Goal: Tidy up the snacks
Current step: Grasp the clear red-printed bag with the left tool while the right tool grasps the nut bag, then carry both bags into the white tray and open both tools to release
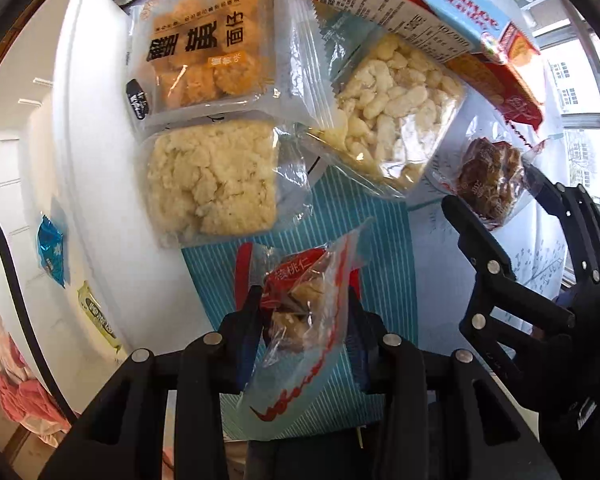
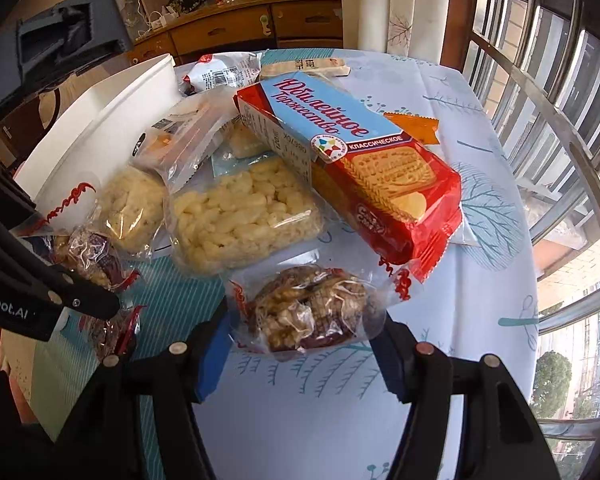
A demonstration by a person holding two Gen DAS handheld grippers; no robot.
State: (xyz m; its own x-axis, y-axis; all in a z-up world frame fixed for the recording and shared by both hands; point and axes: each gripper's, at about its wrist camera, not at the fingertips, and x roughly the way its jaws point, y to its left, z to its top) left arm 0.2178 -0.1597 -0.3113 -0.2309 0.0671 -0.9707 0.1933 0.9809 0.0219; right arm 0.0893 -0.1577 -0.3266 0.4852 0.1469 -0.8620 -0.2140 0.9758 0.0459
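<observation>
Left wrist: tool (image 1: 304, 312) clamping walnut packet (image 1: 300, 304).

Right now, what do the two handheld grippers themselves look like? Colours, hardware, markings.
Both are matte black plastic linkage frames with round silver pivot pins. The right gripper has blue pads on its fingers; the left gripper shows red and blue at its fingers. White "Robot.AI" lettering marks the left gripper's body in the right wrist view. No sleeves visible.

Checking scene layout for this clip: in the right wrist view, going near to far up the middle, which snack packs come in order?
Walnut pack between the right gripper fingers → puffed-corn pack → red biscuit pack.
</observation>
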